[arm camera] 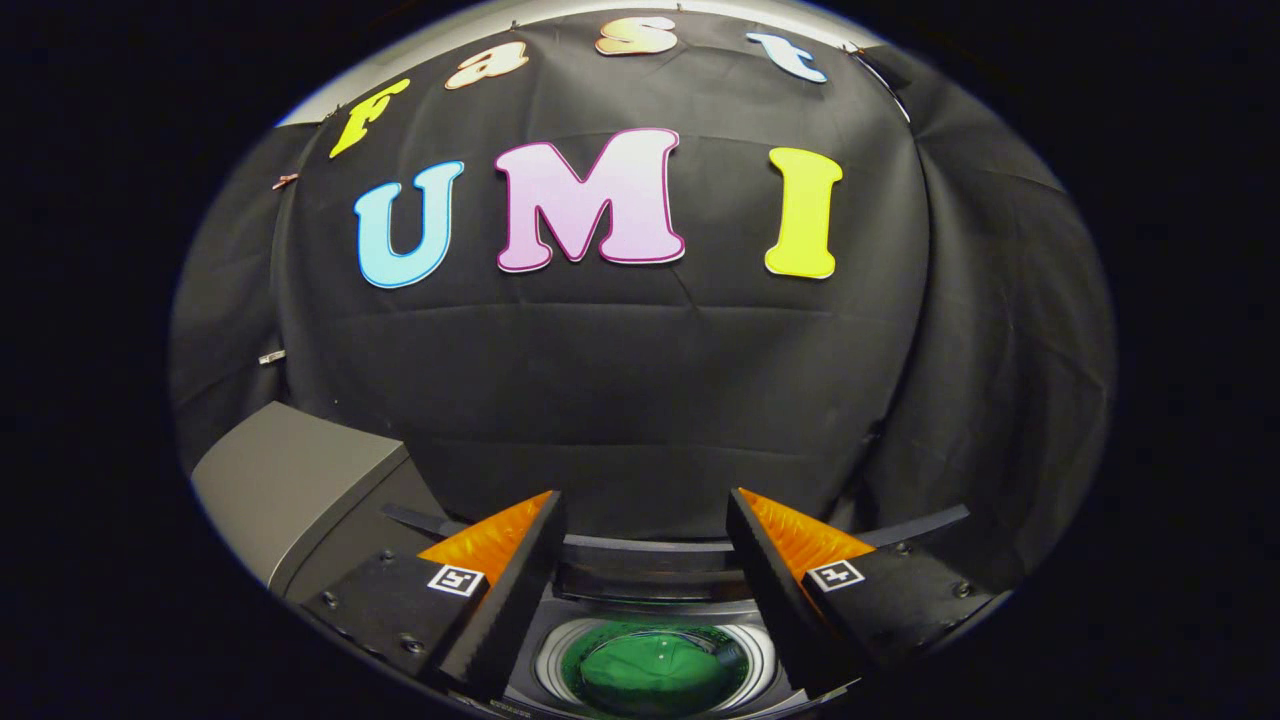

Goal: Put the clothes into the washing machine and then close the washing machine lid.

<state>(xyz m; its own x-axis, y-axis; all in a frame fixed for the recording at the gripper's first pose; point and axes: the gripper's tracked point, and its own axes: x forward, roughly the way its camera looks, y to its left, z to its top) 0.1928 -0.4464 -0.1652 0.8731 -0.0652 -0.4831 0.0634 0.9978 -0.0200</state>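
Observation:
My gripper (645, 500) is open, its two fingers spread wide with nothing between them. Below and between the fingers I look down into the round drum of a top-loading washing machine (560, 655). A green piece of clothing (655, 675) lies inside the drum. The machine's lid (640, 580) stands raised at the back of the opening, just beyond the fingers. The gripper hovers above the opening, apart from the cloth.
A grey box-like unit (290, 475) stands to the left of the machine, beside the left finger. The black cloth wall (640, 380) hangs close behind the machine.

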